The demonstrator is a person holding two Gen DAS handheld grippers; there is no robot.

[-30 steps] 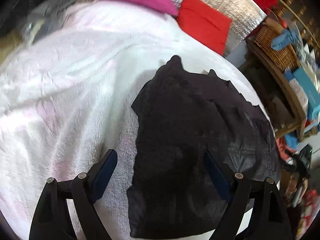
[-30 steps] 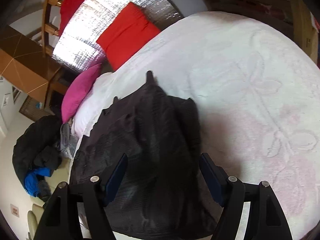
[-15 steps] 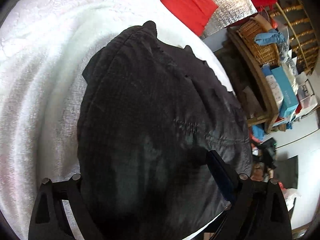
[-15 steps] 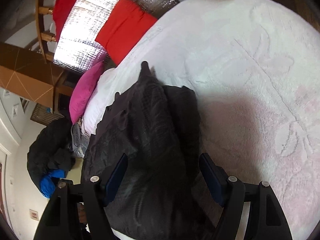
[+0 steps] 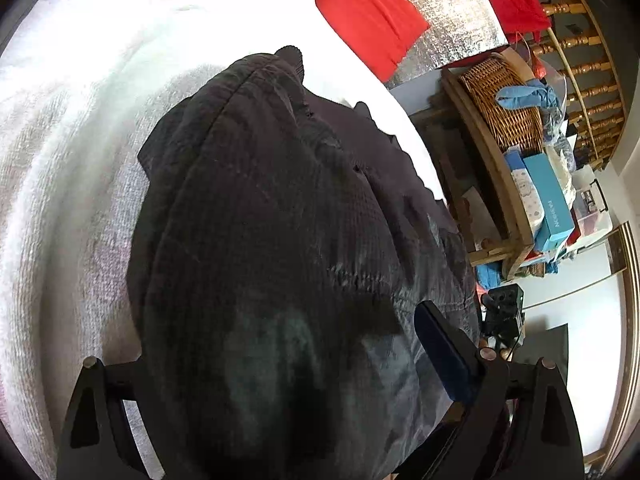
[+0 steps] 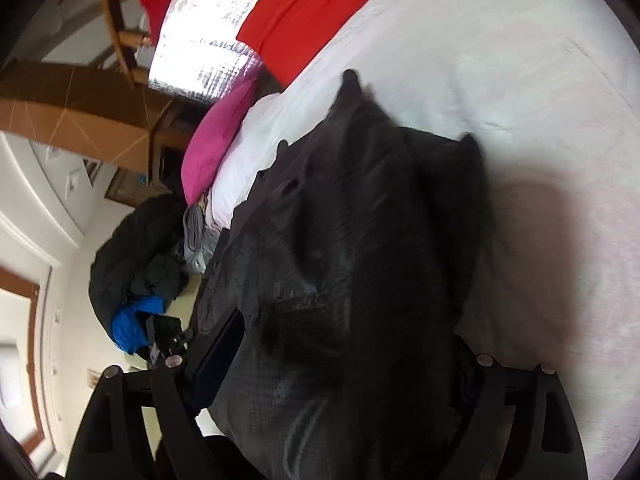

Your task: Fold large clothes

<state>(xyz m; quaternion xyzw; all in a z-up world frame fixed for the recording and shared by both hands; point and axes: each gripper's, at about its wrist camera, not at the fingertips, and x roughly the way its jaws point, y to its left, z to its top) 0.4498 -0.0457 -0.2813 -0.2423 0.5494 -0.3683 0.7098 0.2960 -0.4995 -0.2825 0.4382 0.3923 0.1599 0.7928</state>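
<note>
A: Risking a slip w/ the garment [image 5: 280, 240], bulky and slick-looking, probably sliding off the bed [image 5: 80, 140] edge or bunching mid-fold.

B: Lying where now?

A: Sprawling on the bed, near edge, draping over both grippers.

B: Left gripper [image 5: 280, 380] gripping it?

A: Standing wide, cloth filling the gap; one finger [image 5: 444, 352] showing, other buried. Not clamping, seemingly.

B: Right gripper [image 6: 340, 360]?

A: Spreading wide too, cloth touching between; blurry, so judging loosely.
</note>
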